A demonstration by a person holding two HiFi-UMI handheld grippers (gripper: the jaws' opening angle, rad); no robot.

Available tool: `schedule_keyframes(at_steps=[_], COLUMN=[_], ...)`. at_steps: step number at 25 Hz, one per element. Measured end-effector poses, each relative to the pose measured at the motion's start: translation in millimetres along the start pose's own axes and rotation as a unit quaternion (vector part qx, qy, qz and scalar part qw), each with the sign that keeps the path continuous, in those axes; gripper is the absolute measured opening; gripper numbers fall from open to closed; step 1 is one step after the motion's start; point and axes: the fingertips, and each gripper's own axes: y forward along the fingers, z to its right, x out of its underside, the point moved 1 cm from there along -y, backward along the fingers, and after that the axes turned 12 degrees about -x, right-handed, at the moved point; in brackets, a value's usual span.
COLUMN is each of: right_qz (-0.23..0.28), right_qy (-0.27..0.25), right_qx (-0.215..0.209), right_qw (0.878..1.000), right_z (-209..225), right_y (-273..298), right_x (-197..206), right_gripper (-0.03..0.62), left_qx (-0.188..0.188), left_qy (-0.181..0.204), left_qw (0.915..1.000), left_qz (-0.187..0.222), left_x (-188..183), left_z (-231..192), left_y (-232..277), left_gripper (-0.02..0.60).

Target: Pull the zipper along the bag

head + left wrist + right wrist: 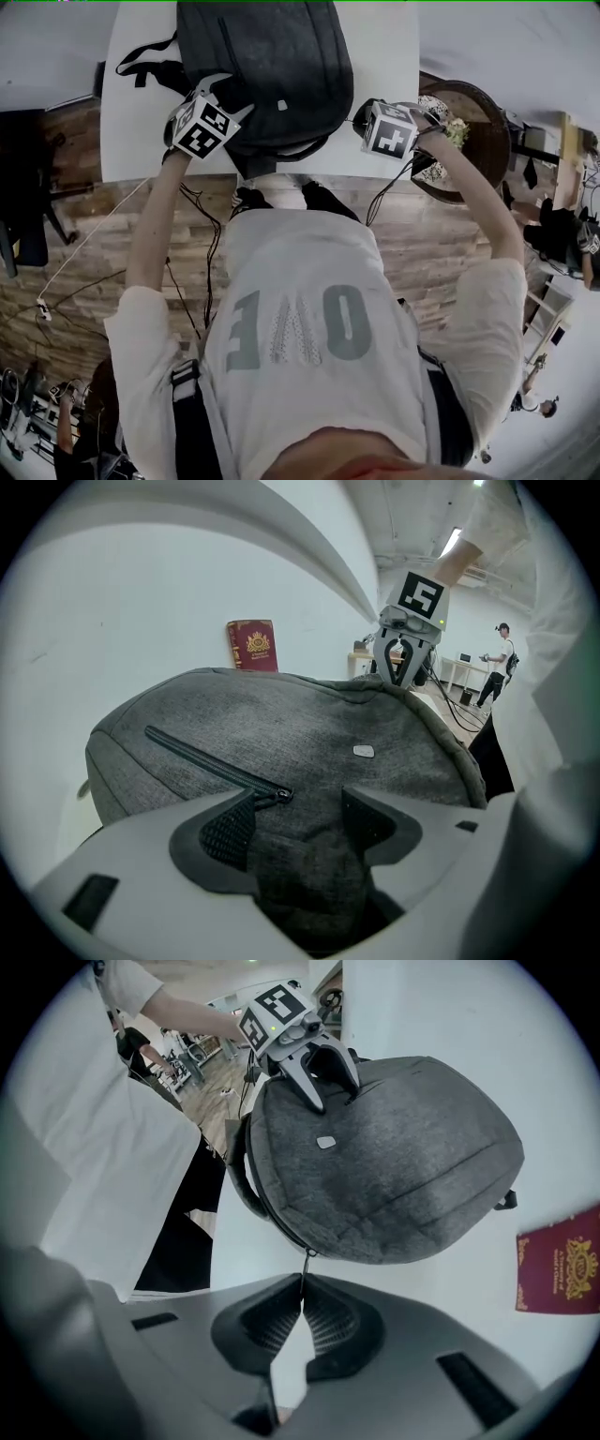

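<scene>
White table [131, 103] over plank flooring [75, 244] carries the grey bag [272, 66]. It lies flat with its long axis running from the person to the far edge, handle end nearest them. Only the gripper views catch the red booklet [560, 1274] past the bag's far end. The person's arms [150, 234] reach forward, one at each side of the bag's near end. The left gripper [298, 817] slants down, jaws spread over the bag's cloth. The right gripper [302, 1290] points down beside the bag, jaws pinched on the zipper pull [304, 1267].
</scene>
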Motion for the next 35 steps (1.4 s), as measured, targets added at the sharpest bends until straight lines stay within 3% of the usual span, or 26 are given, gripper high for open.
schedule_keyframes(at_steps=[6, 14, 20, 25, 35], right_qz=[0.038, 0.081, 0.111, 0.157, 0.199], right_qy=[0.037, 0.107, 0.116, 0.158, 0.193], right_qx=[-0.077, -0.112, -0.155, -0.178, -0.191], right_qw=[0.996, 0.985, 0.975, 0.958, 0.942], right_z=[-33.7, -55.5, -68.7, -73.8, -86.6], right_y=[1.6, 11.2, 17.5, 19.0, 30.1], right_x=[-34.7, -70.4, -102.8, -127.1, -169.7], right_gripper=[0.031, 0.031, 0.031, 0.032, 0.034], left_qx=[-0.003, -0.01, -0.005, -0.004, 0.001], left_qy=[0.001, 0.003, 0.005, 0.006, 0.017], left_qw=[1.0, 0.9999, 1.0, 1.0, 0.9998], left_qz=[0.0, 0.007, 0.005, 0.006, 0.01], left_x=[-4.2, 1.4, 0.6, -2.1, 2.4], left_z=[-5.0, 0.3, -1.9, -0.8, 2.0], left_y=[4.0, -1.3, 0.9, 2.4, 0.8], left_gripper=[0.296, 0.295, 0.296, 0.295, 0.295])
